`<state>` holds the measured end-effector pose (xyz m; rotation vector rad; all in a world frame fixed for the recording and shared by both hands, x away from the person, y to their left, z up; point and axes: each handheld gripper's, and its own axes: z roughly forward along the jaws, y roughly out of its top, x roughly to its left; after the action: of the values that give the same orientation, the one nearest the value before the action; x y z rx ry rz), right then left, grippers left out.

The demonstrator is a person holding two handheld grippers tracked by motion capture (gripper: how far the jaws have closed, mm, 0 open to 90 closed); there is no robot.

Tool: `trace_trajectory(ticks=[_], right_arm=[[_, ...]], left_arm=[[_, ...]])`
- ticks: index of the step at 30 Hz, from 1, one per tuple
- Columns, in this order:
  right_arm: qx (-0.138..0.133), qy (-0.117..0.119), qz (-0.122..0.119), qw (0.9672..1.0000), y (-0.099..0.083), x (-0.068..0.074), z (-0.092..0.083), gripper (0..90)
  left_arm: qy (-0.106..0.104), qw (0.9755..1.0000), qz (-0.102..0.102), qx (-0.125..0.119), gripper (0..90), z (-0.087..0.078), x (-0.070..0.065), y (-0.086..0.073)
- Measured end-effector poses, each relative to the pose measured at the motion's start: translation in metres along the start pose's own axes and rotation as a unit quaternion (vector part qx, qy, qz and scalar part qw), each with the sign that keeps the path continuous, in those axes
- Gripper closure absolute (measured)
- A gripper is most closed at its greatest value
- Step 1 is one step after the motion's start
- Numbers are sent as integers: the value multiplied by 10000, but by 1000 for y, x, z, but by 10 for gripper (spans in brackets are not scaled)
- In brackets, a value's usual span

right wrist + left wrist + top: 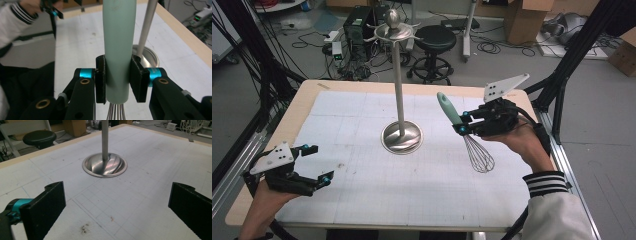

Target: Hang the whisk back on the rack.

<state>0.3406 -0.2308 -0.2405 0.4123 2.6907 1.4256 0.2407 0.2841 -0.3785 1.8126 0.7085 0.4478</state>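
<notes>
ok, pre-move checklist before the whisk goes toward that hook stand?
1. Grip on whisk: ok. The right gripper has both jaws pressed on the green handle just above the wires.
2. Whisk clear of the table: ok, wires hang above the mat in the high view.
3. Stand upright, base flat: ok.
4. Free hooks at the stand's top: ok, nothing hangs there.
5. Left gripper out of the path: ok, jaws open and holding nothing, low at the table's left.
6. Hanging loop on the handle end: cannot tell.
</notes>
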Motion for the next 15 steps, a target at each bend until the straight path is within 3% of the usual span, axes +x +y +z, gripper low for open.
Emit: trace_trajectory(ticks=[4, 15], right_arm=[[-102, 62, 49, 9999, 0, -3, -4, 693], [-201, 82, -129, 9997, 18, -14, -14, 693]], left_arm=[[-41, 10000, 29, -8, 17, 0, 0, 1], [-52, 10000, 26, -1, 17, 1, 0, 1]])
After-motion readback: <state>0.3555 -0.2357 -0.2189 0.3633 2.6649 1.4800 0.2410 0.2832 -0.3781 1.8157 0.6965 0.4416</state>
